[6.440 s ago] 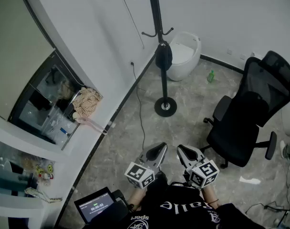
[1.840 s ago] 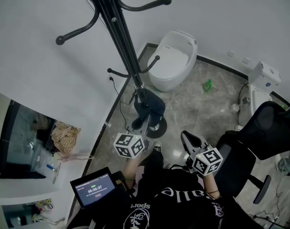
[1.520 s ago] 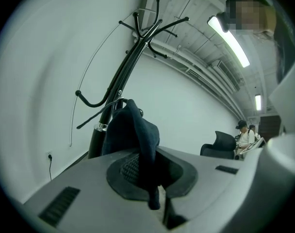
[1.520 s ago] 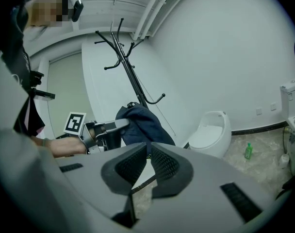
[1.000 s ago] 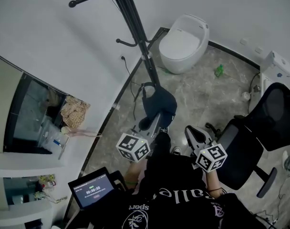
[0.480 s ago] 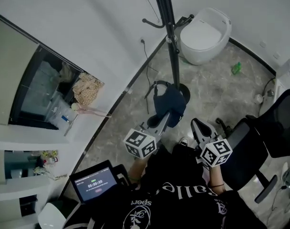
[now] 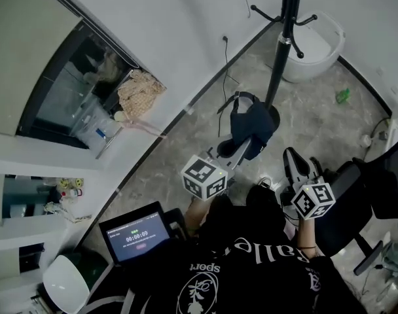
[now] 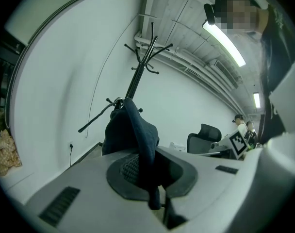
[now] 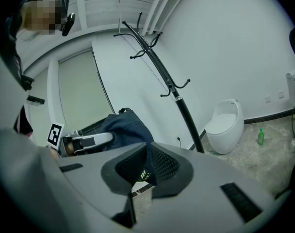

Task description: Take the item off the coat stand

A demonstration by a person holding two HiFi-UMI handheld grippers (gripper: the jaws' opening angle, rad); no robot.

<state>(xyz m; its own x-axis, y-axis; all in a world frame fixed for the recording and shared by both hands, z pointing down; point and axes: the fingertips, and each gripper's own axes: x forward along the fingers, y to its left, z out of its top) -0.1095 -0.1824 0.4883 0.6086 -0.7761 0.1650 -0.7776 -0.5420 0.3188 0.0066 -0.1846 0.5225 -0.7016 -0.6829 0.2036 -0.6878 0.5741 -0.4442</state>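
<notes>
Our left gripper [image 7: 241, 144] is clamped on the dark blue bag [image 7: 251, 126], off the hooks of the coat stand [image 7: 281, 51]. Our right gripper [image 7: 292, 157] has its jaws together.

Dark navy item [image 7: 253, 124], limp fabric with a strap loop, hangs off the hooks, pinched in the left hand-held gripper [image 7: 240, 146]. Black coat stand [image 7: 283, 38] stands upright just behind it.

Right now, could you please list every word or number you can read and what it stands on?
"00:00:09": tablet screen; its smaller print is blurred.
"sport": the person's black shirt.
"Calle", roughly: same shirt, stylised letters.
Marker cubes: square patterns only, no words.
</notes>
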